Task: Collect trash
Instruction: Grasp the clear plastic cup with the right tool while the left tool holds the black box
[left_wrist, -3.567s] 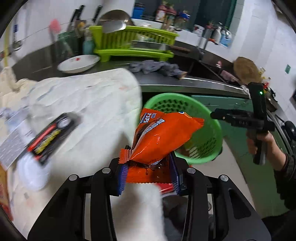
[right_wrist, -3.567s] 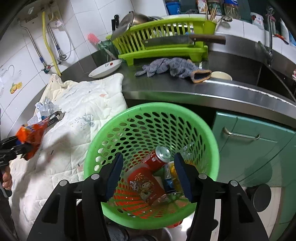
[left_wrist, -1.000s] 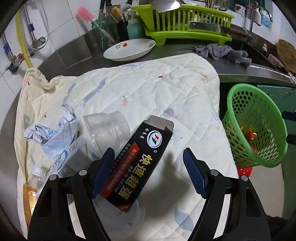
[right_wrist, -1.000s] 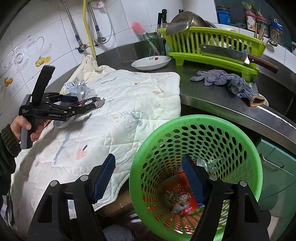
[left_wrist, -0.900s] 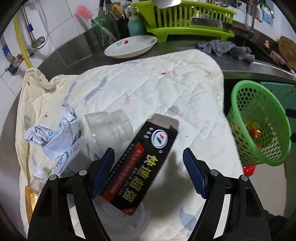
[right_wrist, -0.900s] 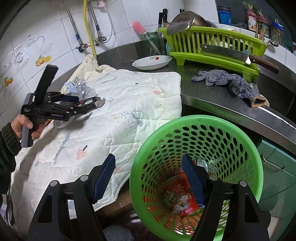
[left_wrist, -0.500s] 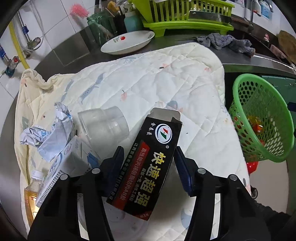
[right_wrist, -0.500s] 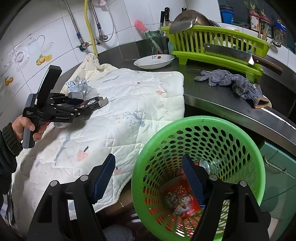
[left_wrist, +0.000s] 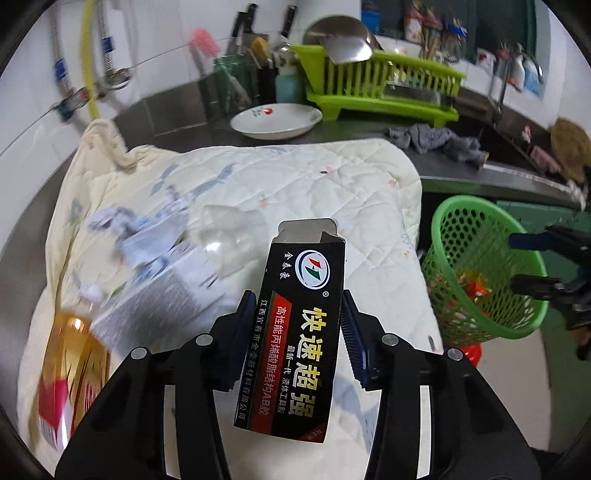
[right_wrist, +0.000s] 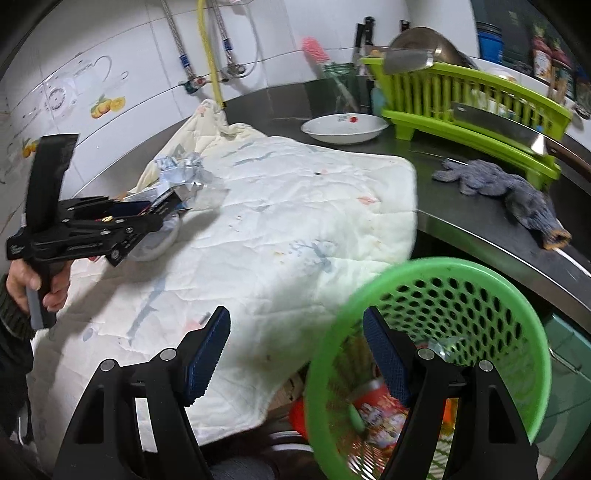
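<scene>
A black glue box (left_wrist: 299, 332) with red and yellow print stands between the fingers of my left gripper (left_wrist: 299, 317), lifted off the pale quilt (left_wrist: 295, 177). The jaws are closing and both blue pads press its sides. In the right wrist view the left gripper (right_wrist: 162, 210) hangs over the quilt's left part in a person's hand. My right gripper (right_wrist: 295, 343) is open, straddling the left rim of the green basket (right_wrist: 443, 266) without gripping it. The basket (left_wrist: 465, 203) holds a red can and wrappers.
Left of the box lie a clear plastic cup (left_wrist: 229, 240), crumpled paper (left_wrist: 122, 225), a white carton (left_wrist: 147, 310) and a bottle of amber liquid (left_wrist: 74, 350). Behind the quilt are a white plate (left_wrist: 277, 120), a green dish rack (left_wrist: 388, 88) and a grey glove (left_wrist: 436, 138).
The left jaws have narrowed onto the black box and lifted it, turning it more upright. The right gripper has shifted left, so the basket sits further right in its view.
</scene>
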